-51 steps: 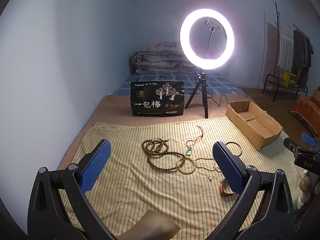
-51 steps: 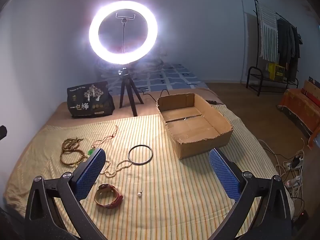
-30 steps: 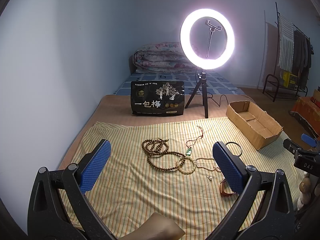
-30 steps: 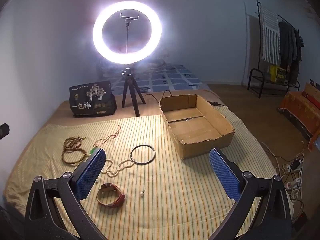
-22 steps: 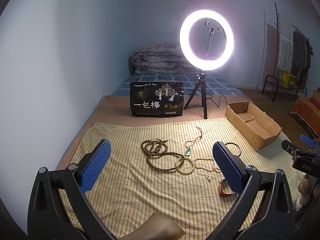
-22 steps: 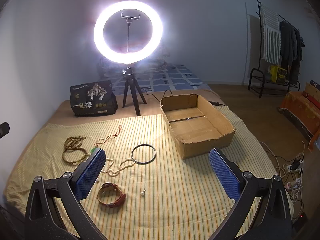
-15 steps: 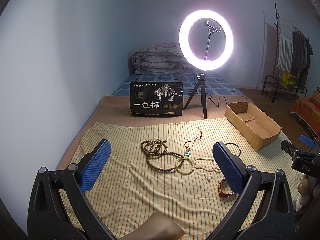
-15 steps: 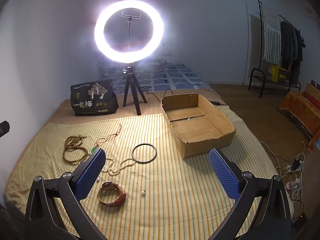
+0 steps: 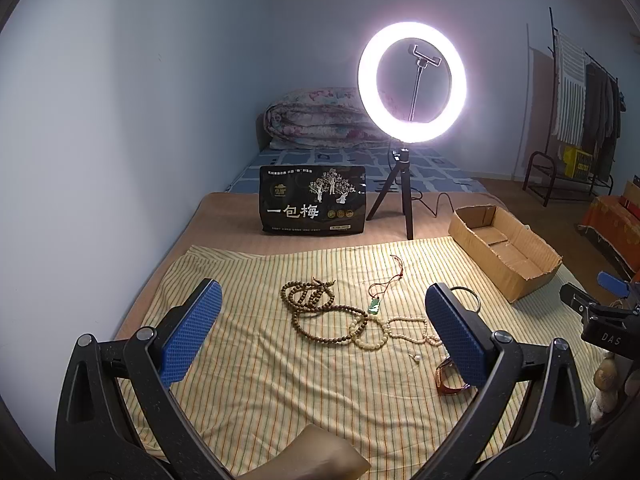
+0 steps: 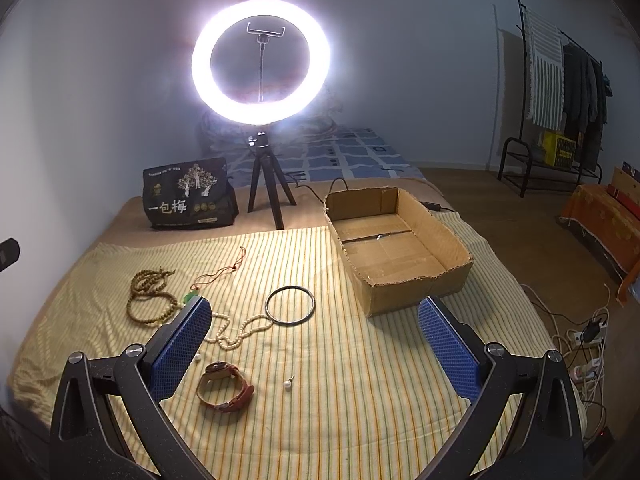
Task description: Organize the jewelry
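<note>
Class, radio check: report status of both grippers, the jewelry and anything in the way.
Left gripper open, empty. Right gripper open, empty. Jewelry, including brown watch, loose on striped cloth; cardboard box holds none. Nothing in the way.

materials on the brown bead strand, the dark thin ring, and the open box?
Brown bead strand: looks like wood, matte round beads with uneven brown tones; seed or resin is possible. Dark thin ring: likely metal, a thin rigid circle with a slight sheen; could be dark plastic. Open box: corrugated cardboard, raw tan surface with ragged torn edges and flap seams across its floor.
</note>
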